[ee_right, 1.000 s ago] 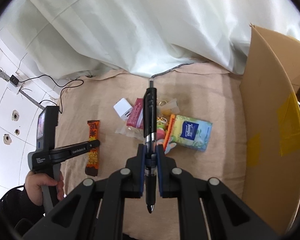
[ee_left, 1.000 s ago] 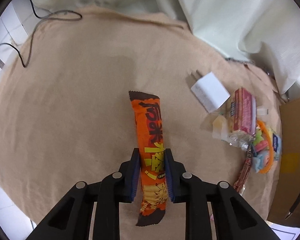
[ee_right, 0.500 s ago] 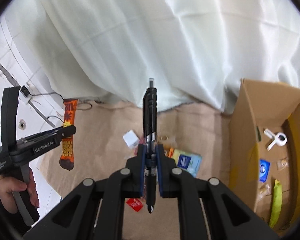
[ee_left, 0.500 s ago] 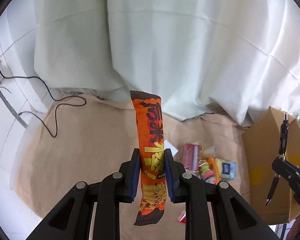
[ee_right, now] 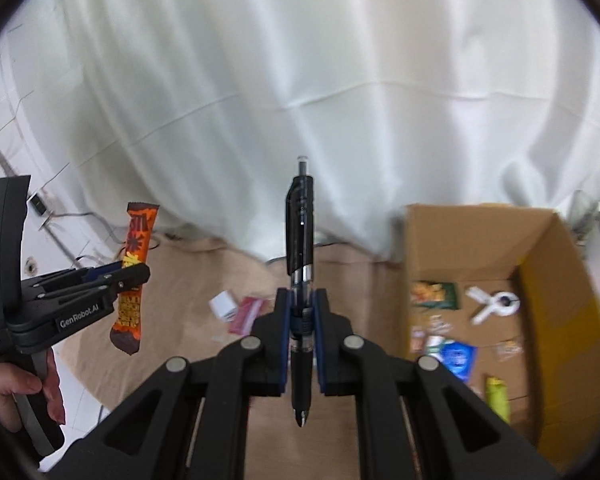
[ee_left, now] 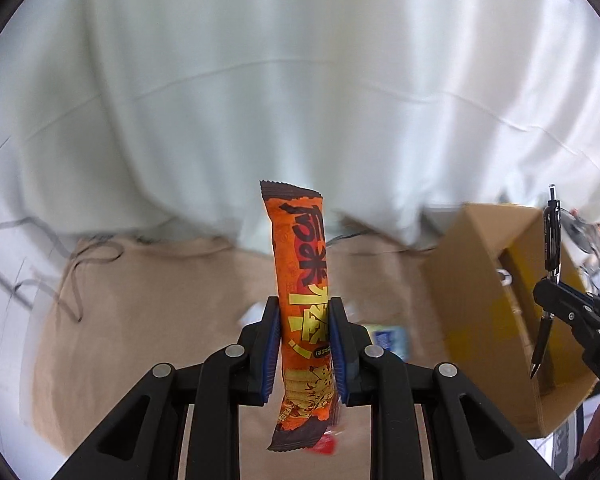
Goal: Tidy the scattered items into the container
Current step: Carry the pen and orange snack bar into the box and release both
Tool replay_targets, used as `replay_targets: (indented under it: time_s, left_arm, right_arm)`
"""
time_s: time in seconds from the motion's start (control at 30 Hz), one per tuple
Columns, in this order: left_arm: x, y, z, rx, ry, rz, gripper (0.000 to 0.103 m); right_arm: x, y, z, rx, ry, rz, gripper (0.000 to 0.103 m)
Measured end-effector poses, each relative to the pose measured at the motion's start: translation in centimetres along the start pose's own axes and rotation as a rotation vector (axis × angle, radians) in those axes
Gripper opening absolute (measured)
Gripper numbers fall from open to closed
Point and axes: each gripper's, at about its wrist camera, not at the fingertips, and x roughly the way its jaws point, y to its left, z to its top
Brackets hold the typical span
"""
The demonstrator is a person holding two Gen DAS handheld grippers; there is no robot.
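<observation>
So the cardboard box (ee_right: 480,240) sits at the right end of the cloth (ee_right: 188,280), with a clip (ee_right: 496,304) and some packets (ee_right: 456,356) lying inside it. Left of the box, a plug adapter (ee_right: 223,305) and a flat packet (ee_right: 246,314) lie side by side on the cloth, curtain (ee_right: 300,80) hanging behind everything.

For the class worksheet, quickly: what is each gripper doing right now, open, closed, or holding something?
Left gripper: closed on the orange snack packet, held in the air.
Right gripper: closed on the black pen, held in the air.
</observation>
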Motion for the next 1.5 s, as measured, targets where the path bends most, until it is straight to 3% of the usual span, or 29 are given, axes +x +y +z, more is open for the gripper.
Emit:
replay_targets:
  time_s: [0.17,0.33,0.57,0.73,1.07,1.13,1.2,1.33,1.4,1.5]
  left_arm:
    - [0.0,-6.2,2.3,0.083,-0.029,-0.092,0.024]
    - [0.5,-12.8,4.2,0.166,-0.034,-0.175,0.024]
    - [2.7,-20.7,4.1,0.269,0.006,-0.249,0.024]
    - [4.7,-25.6,2.2,0.367,0.050,-0.272,0.024]
    - [7.9,-27.7,-0.2,0.382,0.146,-0.255,0.024]
    - [8.3,-28.1,-0.5,0.385,0.148,-0.255,0.024]
    - [8.4,-28.3,-0.5,0.386,0.148,-0.254,0.024]
    - [8.6,-28.2,-0.4,0.374,0.155,-0.254,0.024]
    - [8.7,-28.1,-0.4,0.367,0.158,-0.253,0.024]
    - [9.0,-28.3,-0.3,0.377,0.176,-0.251,0.025]
  right_arm:
    - [-3.0,-4.9,-0.6,0.038,-0.022,-0.101,0.014]
    - [-3.8,-9.0,-2.1,0.074,0.025,-0.180,0.014]
    - [-2.0,-12.8,-5.7,0.150,0.147,-0.196,0.014]
    - [0.1,-14.8,-8.1,0.238,0.242,-0.192,0.014]
    - [0.0,-15.8,-9.9,0.280,0.286,-0.224,0.015]
    - [-0.3,-15.8,-9.8,0.290,0.296,-0.239,0.033]
    - [0.0,-16.2,-9.7,0.313,0.310,-0.238,0.075]
    - [-0.8,-15.9,-9.8,0.328,0.290,-0.264,0.087]
    - [-1.2,-15.8,-9.8,0.327,0.284,-0.276,0.103]
    - [-1.5,-15.7,-9.9,0.318,0.290,-0.284,0.103]
